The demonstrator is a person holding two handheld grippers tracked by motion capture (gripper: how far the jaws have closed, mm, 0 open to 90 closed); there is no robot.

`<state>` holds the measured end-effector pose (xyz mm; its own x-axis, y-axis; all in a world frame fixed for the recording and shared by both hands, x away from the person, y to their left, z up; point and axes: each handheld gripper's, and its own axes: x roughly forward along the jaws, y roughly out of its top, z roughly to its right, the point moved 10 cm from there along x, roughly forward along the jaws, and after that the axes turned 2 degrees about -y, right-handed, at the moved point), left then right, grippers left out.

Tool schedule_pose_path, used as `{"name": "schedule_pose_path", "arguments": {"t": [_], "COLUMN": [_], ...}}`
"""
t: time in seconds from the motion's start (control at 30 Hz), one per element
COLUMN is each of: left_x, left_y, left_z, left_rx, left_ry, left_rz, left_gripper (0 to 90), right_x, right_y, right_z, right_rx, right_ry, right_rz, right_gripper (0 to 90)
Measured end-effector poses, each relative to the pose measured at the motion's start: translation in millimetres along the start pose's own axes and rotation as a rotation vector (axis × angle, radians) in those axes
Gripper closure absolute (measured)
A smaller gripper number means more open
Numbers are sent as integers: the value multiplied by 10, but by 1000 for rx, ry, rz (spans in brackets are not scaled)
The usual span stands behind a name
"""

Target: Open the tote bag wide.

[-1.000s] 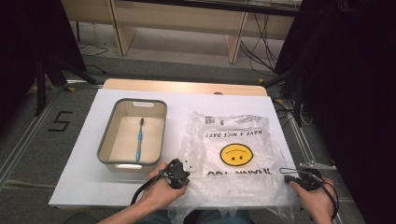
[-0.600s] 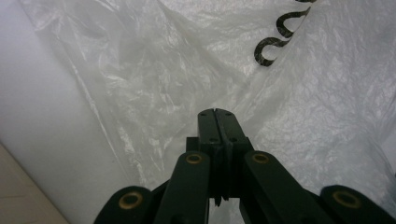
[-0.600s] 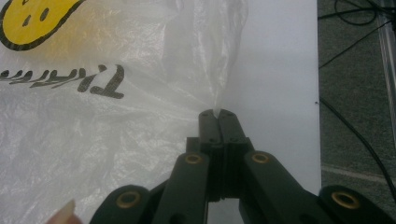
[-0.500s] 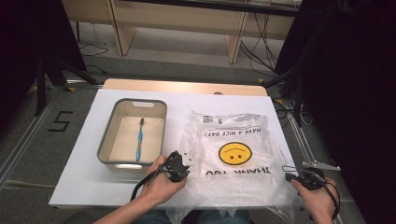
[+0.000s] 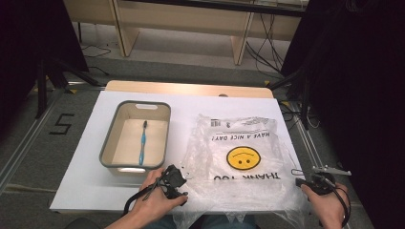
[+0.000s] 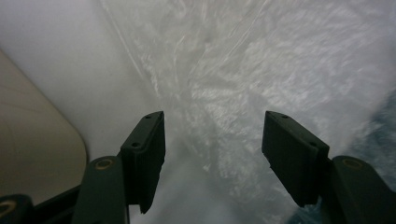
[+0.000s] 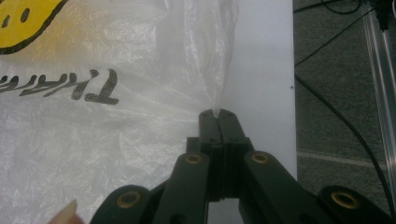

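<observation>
A clear plastic bag (image 5: 243, 162) printed with a yellow smiley and "THANK YOU" lies flat on the white table (image 5: 90, 186). My left gripper (image 5: 180, 187) is at the bag's near left corner. Its jaws have just been opening and now stand apart (image 6: 212, 121) over crinkled film (image 6: 233, 70), with neither pad pressing on it. My right gripper (image 5: 300, 180) is at the near right corner and is shut (image 7: 218, 114) on a pinched fold of the bag's edge (image 7: 219, 65).
A grey tray (image 5: 107, 148) left of the bag holds a blue toothbrush (image 5: 142, 143). Its rounded corner (image 6: 32, 140) lies close to my left gripper. The table's right edge (image 7: 287, 93) runs just beyond my right gripper, with cables on the floor past it.
The left gripper's jaws have opened and let go of the bag's near left corner. The left hand has shifted slightly. The right gripper has stayed shut and still.
</observation>
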<state>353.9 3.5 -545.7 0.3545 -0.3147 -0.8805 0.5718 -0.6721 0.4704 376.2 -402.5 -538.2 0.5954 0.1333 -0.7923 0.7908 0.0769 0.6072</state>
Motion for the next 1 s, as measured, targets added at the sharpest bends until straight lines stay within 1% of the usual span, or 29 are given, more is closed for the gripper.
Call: {"name": "schedule_pose_path", "arguments": {"t": [0.03, 0.13, 0.2, 0.23, 0.27, 0.37, 0.43, 0.5, 0.6, 0.63, 0.7, 0.73, 0.8, 0.83, 0.9, 1.0], "left_x": [24, 96, 112, 116, 118, 125, 128, 127, 128, 130, 137, 136, 134, 133, 139, 137], "left_y": [-20, -67, -79, -72, -71, -51, -34, -28, -20, -14, 2, 3, 4, 6, 16, 34], "left_z": [-2, 10, 9, 5, 12, 18, 19, 1, -20, -20, 4, 17, 44, 48, 55, 45], "left_rx": [-8, -40, -45, -66, -75, -77, -81, -84, -78, -67, -45, -18, 23, 35, 40, 29], "left_ry": [-4, -39, -44, -58, -72, -76, -83, -85, -80, -78, -75, -72, -57, -54, -53, -73], "left_rz": [-10, -39, -47, -47, -53, -65, -70, -71, -70, -69, -62, -64, -66, -66, -55, -40], "left_gripper": [394, 390, 390, 399, 416, 465, 508, 564, 646, 674, 723, 756, 808, 832, 893, 895], "right_x": [-2, -1, 0, 1, -2, 0, 5, 2, 0, 5, 10, 13, 9, 6, 9, 8], "right_y": [2, 3, -3, -2, -2, -6, -4, 4, 4, 4, 2, 5, 8, 5, 6, 7], "right_z": [1, 5, 7, 8, 5, 1, -8, -23, -35, -35, -47, -50, -59, -61, -65, -71], "right_rx": [-1, -6, -8, -7, 0, -4, -12, -10, -12, -18, -15, -20, -15, -15, -15, -18], "right_ry": [-1, -1, -1, -1, 0, 4, 7, 8, 10, 12, 19, 22, 23, 23, 22, 23], "right_rz": [1, 2, 0, 1, 1, -3, -3, 0, -2, -1, -4, -1, -1, -4, -1, 0], "right_gripper": [900, 900, 900, 900, 900, 900, 900, 900, 900, 900, 900, 900, 900, 900, 900, 900]}}
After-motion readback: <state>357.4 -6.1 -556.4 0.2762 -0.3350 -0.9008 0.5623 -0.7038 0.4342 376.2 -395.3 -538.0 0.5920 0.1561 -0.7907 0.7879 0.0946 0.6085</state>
